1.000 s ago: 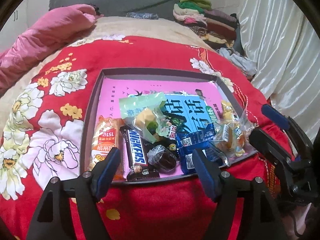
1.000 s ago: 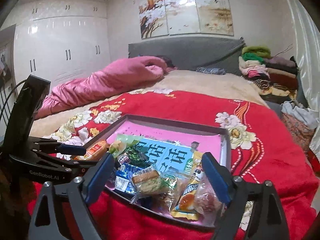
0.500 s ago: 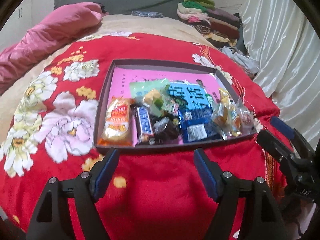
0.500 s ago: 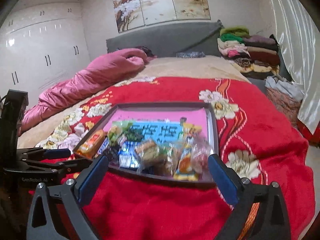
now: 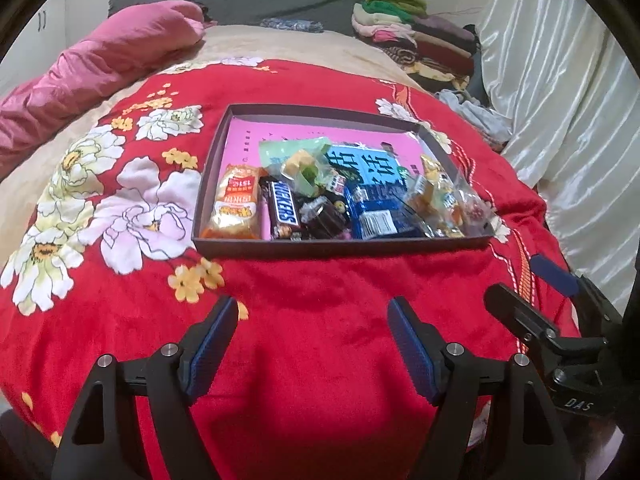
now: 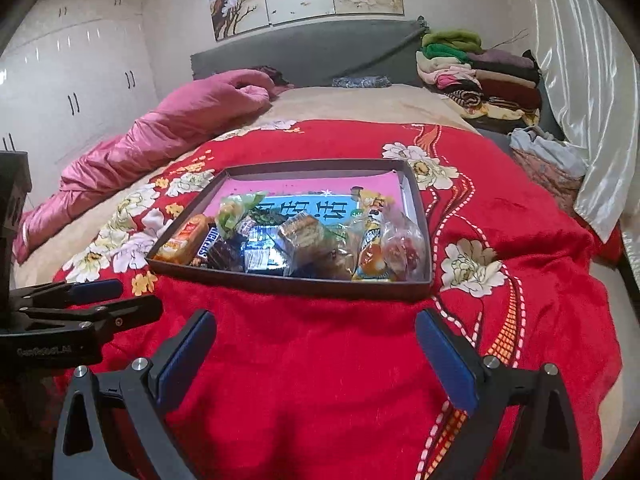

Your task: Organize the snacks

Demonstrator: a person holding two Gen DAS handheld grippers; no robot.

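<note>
So I've got the shallow dark box [image 5: 340, 245] sitting on the red flowered blanket [image 5: 320, 320], long side running across my view, and inside it going left to right: an orange wrapped cake [image 5: 236, 204] lying lengthwise toward the headboard, a Snickers bar [image 5: 284, 208] pointing the same way just beside it, a dark round sweet [image 5: 324, 216], a blue packet [image 5: 380, 216], then clear-wrapped pastries [image 5: 444, 200] at the box's right end. My left gripper [image 5: 310, 344] hangs short of the box's near wall, jaws apart with only blanket between them. The right gripper [image 6: 316, 354] is the same deal, its jaws have just been opening and now stand very wide, nothing between them.
</note>
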